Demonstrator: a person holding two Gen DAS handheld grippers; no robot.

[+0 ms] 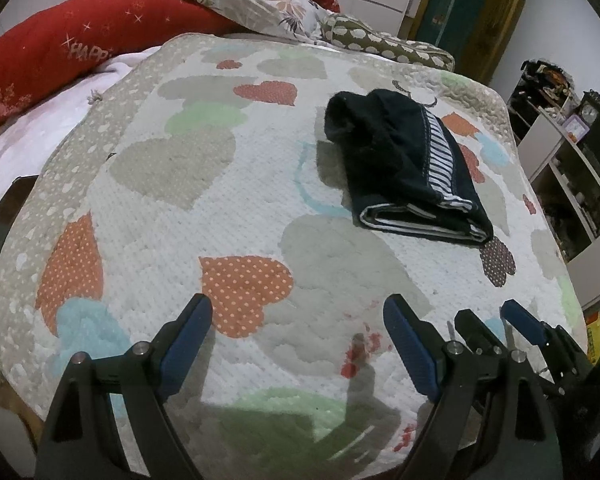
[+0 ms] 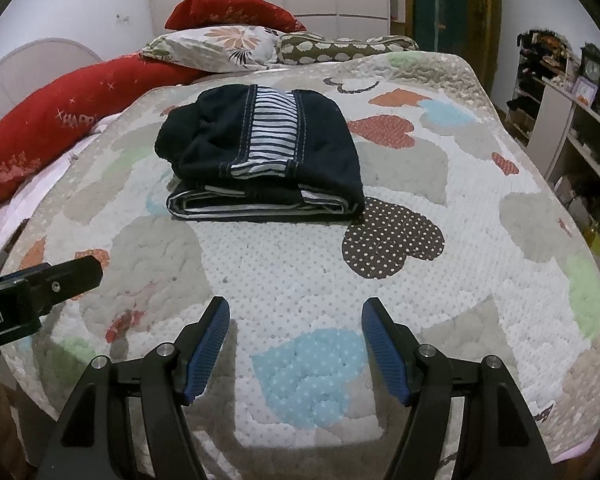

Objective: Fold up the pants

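Note:
The dark navy pants [image 1: 404, 164] with a white-striped band lie folded into a compact stack on the heart-patterned quilt [image 1: 204, 216]. In the right wrist view the pants [image 2: 260, 148] sit straight ahead, mid-bed. My left gripper [image 1: 298, 320] is open and empty, well short of the pants, which lie ahead to its right. My right gripper [image 2: 296, 320] is open and empty, hovering over the quilt [image 2: 420, 280] short of the pants. The right gripper also shows in the left wrist view [image 1: 486, 320], and the left gripper's body at the left edge of the right wrist view [image 2: 40, 284].
Red pillows [image 1: 60, 60], a floral pillow [image 1: 260, 4] and a spotted bolster [image 1: 384, 44] line the head of the bed. Shelves [image 1: 572, 160] with clutter stand to the right. A wardrobe [image 2: 444, 0] stands behind the bed.

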